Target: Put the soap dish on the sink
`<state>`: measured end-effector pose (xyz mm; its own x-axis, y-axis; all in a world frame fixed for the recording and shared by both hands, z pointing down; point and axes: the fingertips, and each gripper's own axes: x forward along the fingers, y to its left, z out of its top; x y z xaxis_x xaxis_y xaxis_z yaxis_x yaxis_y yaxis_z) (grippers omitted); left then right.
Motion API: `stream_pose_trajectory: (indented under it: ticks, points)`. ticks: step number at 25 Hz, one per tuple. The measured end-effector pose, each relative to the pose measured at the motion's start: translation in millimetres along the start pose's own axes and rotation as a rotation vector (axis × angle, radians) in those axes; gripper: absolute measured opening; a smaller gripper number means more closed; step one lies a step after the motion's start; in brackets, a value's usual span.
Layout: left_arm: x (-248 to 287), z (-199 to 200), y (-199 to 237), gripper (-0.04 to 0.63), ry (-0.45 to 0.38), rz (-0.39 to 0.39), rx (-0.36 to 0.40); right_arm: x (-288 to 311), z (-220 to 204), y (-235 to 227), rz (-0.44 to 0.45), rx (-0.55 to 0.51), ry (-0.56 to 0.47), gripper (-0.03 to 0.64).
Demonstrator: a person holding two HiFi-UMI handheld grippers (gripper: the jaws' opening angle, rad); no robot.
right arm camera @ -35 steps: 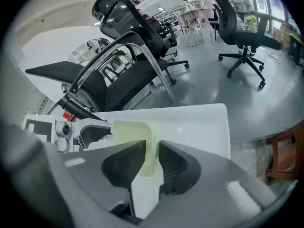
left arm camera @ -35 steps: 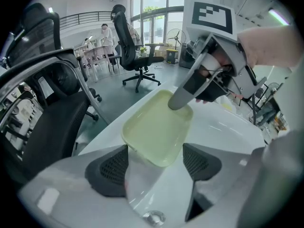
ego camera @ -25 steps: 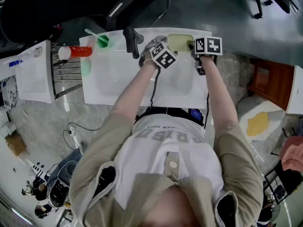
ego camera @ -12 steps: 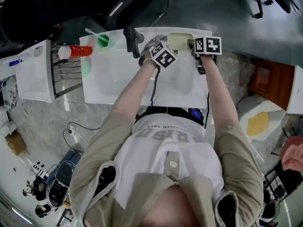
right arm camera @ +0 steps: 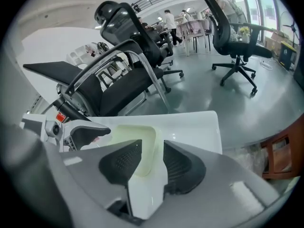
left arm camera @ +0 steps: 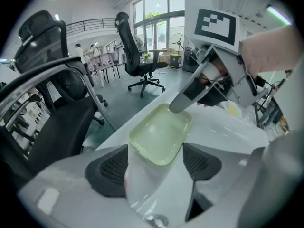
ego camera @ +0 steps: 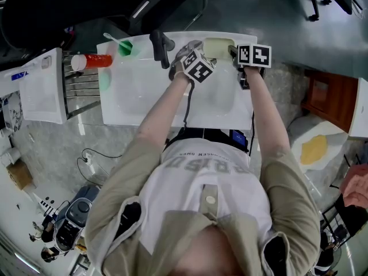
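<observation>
The pale green soap dish (ego camera: 217, 48) rests on the back right corner of the white sink (ego camera: 144, 105). In the left gripper view the dish (left arm camera: 159, 134) lies flat ahead, its near end between the wide-apart pads of my left gripper (left arm camera: 154, 167), which is open. My right gripper (right arm camera: 153, 163) straddles the dish's right rim (right arm camera: 142, 148); its jaws are opening and the pads stand off the rim. One right finger (left arm camera: 187, 94) shows at the dish's far end. From the head view both grippers, left (ego camera: 188, 50) and right (ego camera: 234, 54), flank the dish.
A dark faucet (ego camera: 161, 46) stands just left of the left gripper. A green cup with a toothbrush (ego camera: 125, 48) and a red-and-white can (ego camera: 92, 62) sit further left. A white box (ego camera: 40, 88) is beside the sink. Office chairs (right arm camera: 118, 65) stand behind.
</observation>
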<state>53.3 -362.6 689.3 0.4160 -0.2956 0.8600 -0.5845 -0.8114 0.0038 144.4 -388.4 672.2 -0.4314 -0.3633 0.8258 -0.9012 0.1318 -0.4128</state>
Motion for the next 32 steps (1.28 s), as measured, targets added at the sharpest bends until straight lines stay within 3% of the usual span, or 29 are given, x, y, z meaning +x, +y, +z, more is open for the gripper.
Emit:
stream_pose_trajectory:
  ticks: [7, 11, 17, 23, 30, 32]
  points:
    - [-22.0, 15.1, 1.6, 0.377, -0.095, 0.03, -0.042, -27.3, 15.3, 5.0, 0.045, 0.027, -0.173, 0.158]
    - [-41.5, 23.3, -2.6, 0.377, -0.164, 0.045, -0.103, -56.9, 27.1, 18.3, 0.1, 0.015, -0.34, 0.167]
    - [-79.8, 41.5, -15.0, 0.377, -0.303, 0.088, -0.182, -105.4, 25.1, 35.0, 0.115, -0.071, -0.534, 0.164]
    - [-127.7, 57.5, -34.4, 0.371, -0.429, 0.166, -0.177, -155.7, 11.4, 63.7, 0.114, -0.205, -0.664, 0.152]
    - [-189.9, 67.5, -57.8, 0.275, -0.576, 0.309, -0.131, -212.5, -13.3, 88.0, 0.036, -0.336, -0.779, 0.128]
    - [-210.3, 70.3, -63.2, 0.211, -0.629, 0.348, -0.13, -230.1, -18.6, 95.9, 0.02, -0.374, -0.813, 0.116]
